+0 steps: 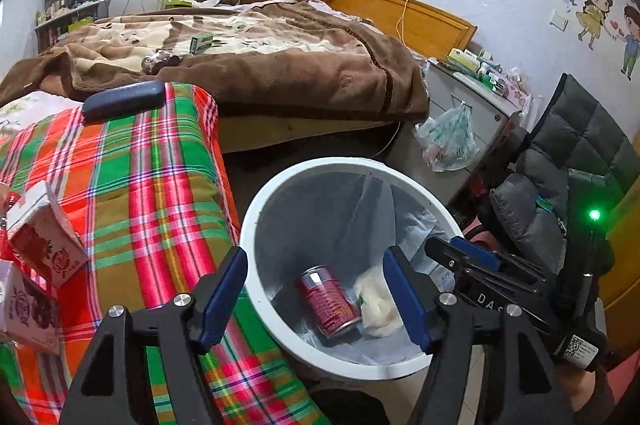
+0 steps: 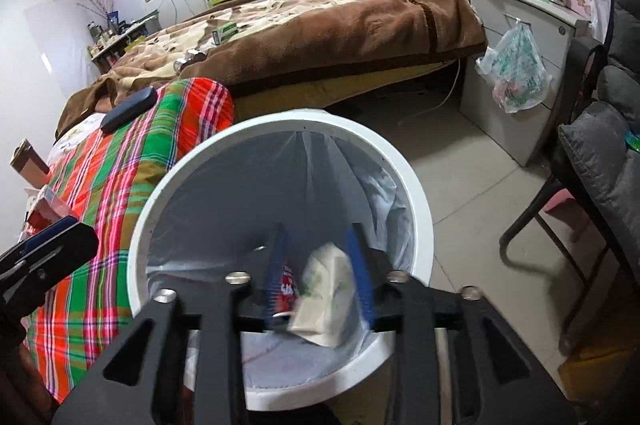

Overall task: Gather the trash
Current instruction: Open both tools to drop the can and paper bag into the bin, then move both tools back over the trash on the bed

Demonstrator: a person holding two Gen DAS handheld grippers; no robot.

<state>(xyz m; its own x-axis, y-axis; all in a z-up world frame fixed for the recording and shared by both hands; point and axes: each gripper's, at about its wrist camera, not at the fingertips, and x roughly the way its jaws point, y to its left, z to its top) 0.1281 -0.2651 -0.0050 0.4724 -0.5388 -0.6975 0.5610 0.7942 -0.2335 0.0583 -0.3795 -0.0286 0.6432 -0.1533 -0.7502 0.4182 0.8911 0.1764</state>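
A white trash bin (image 1: 256,209) lined with a grey bag stands on the floor beside the plaid-covered bed. Inside it lie a red can (image 1: 330,301) and a pale crumpled wrapper (image 1: 378,305). My left gripper (image 1: 314,299) is open and empty above the bin's near rim. My right gripper (image 2: 318,277) hangs over the same bin (image 2: 144,209), with its jaws part open. A blurred pale wrapper (image 2: 324,301) lies between them, and I cannot tell if it is held or falling. The right gripper also shows in the left wrist view (image 1: 472,257).
A plaid cloth (image 1: 152,193) covers the near bed, with red and white cartons (image 1: 44,237) and a dark case (image 1: 124,99) on it. A brown blanket (image 1: 280,65) holds a green box (image 1: 201,43). A grey chair (image 2: 600,161), a cabinet (image 2: 520,37) and a plastic bag (image 2: 516,73) stand right.
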